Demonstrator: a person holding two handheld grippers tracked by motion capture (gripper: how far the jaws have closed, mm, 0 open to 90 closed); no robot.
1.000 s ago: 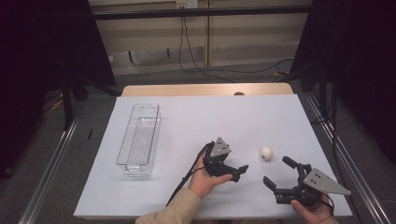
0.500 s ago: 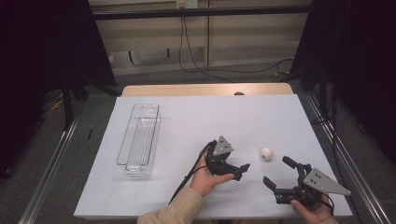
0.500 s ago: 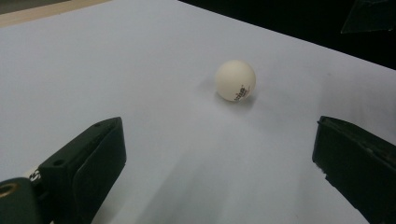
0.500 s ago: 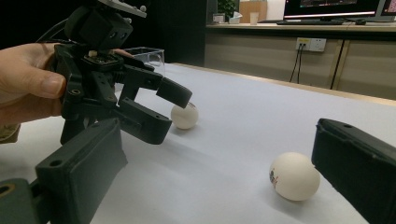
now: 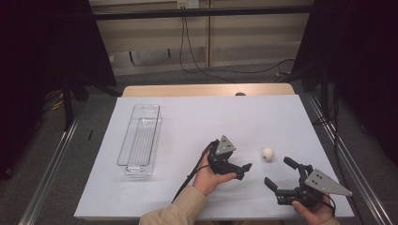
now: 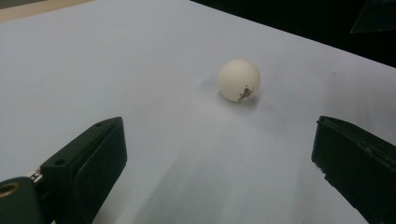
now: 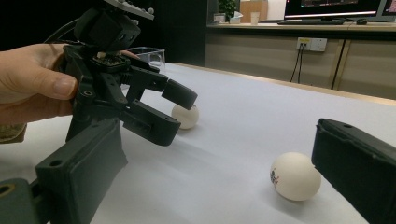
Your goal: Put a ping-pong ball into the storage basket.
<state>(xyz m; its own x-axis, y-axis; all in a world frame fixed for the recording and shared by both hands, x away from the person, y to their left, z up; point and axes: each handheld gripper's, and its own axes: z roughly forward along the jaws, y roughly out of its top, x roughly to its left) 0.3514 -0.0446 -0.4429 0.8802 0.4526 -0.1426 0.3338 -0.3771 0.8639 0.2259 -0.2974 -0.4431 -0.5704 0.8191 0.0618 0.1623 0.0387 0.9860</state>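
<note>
One small white plastic ball (image 6: pixel 238 80) resting on white tabletop (image 5: pixel 187 122), dead ahead of left gripper (image 5: pixel 245 169) just past its wide-open empty jaws, not yet between them; right gripper (image 5: pixel 280 173) likewise spread, empty, close but aimed off to one side.

Your ball (image 6: pixel 238 80) is creamy white with small dark print; your table (image 5: pixel 197 126) is plain white, your fingers (image 6: pixel 88 158) matte black, the tray (image 5: pixel 140 138) clear.

White ball (image 7: pixel 295 176) lies just beside the right tool's (image 7: pixel 219 186) spread jaws.
</note>
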